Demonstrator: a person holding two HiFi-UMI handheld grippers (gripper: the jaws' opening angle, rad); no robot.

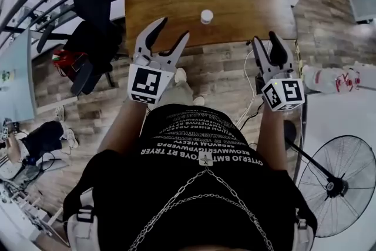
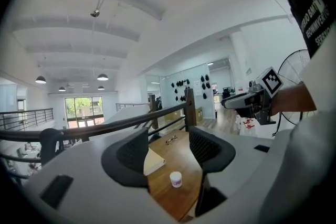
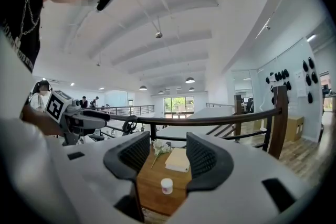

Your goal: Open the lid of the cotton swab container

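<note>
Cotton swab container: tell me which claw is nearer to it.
Left. The left claw hovers open just short of the container, to its left; the right claw hangs open farther back, off its right.

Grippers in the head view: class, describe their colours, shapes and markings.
The left gripper and right gripper each have a light grey body, curved jaws lined in black, and a white cube bearing black square markers. The person's T-shirt is black.
</note>
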